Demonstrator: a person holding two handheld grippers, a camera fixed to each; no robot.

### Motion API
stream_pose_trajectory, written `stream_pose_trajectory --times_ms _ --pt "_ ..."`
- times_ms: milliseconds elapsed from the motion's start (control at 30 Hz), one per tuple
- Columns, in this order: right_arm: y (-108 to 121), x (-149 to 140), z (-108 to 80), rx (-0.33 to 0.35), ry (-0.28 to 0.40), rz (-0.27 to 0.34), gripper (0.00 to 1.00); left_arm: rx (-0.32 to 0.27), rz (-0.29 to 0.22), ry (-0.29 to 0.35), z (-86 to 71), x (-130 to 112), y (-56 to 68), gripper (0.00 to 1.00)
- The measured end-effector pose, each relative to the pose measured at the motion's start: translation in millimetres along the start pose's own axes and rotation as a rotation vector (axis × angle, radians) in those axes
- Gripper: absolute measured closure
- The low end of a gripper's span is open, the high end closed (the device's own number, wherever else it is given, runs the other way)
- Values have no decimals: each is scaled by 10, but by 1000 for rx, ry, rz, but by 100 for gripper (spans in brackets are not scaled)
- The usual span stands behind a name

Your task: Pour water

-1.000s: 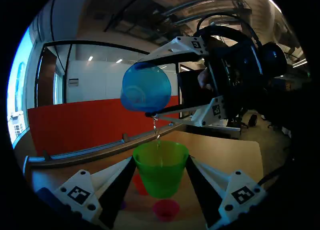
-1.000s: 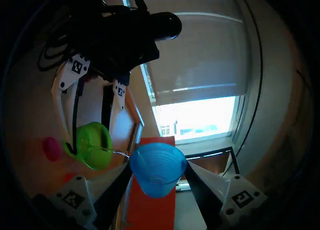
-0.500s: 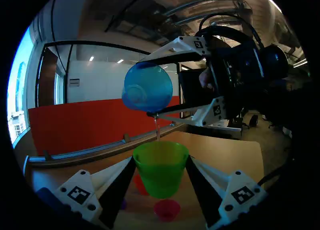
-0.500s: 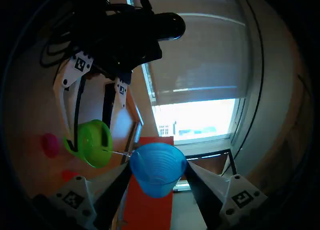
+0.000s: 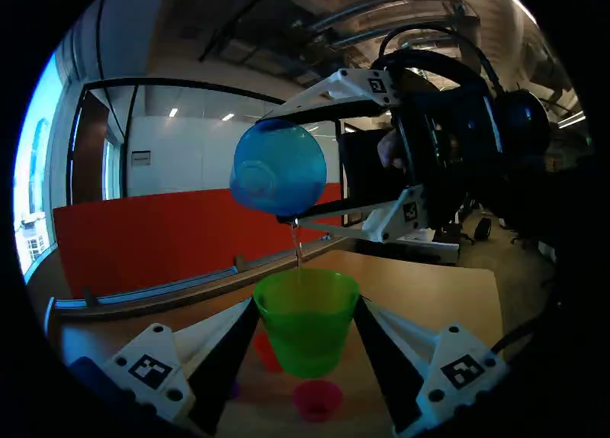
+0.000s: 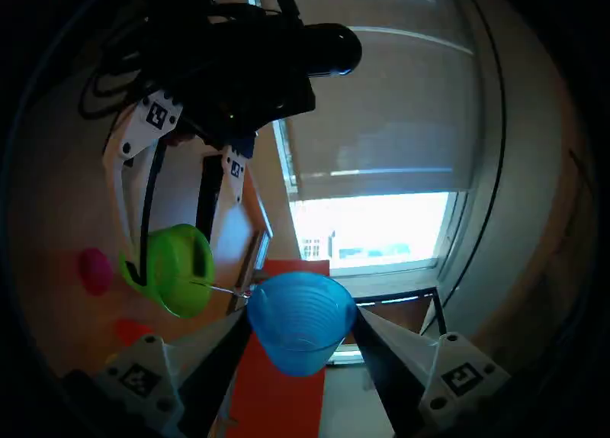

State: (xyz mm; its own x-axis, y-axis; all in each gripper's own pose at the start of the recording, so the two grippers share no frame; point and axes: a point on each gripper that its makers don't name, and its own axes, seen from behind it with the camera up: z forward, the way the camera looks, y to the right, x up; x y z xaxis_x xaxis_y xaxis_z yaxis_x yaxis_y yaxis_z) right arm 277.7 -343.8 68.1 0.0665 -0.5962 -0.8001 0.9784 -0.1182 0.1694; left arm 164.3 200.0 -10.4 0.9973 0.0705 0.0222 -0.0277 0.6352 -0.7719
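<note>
Pouring in progress: blue cup, tipped, drops a thin stream into green cup beneath, above the table, inside its far edge. Right gripper jaws pinch the blue cup; left gripper jaws pinch the green. Next, by judgement: keep alignment, then level the blue cup. Right gripper view adds the green cup's open mouth
</note>
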Motion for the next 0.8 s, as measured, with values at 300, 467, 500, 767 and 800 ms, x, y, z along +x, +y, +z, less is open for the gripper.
stream_pose_trajectory --times_ms 300,467,500,767,800 --pt "-5 -16 -1 3 -4 -22 8 -3 1 -2 7 -1 9 14" --pt "-9 -10 -2 2 -5 -36 8 -6 2 -1 6 3 22 14" --pt "-11 -7 -3 2 -6 -39 8 -6 2 -1 6 2 23 14" --pt "-30 4 -14 9 -8 -55 8 -9 2 -2 22 -11 37 14" --pt "-31 7 -14 9 -8 -58 8 -9 2 -2 24 -11 40 14"
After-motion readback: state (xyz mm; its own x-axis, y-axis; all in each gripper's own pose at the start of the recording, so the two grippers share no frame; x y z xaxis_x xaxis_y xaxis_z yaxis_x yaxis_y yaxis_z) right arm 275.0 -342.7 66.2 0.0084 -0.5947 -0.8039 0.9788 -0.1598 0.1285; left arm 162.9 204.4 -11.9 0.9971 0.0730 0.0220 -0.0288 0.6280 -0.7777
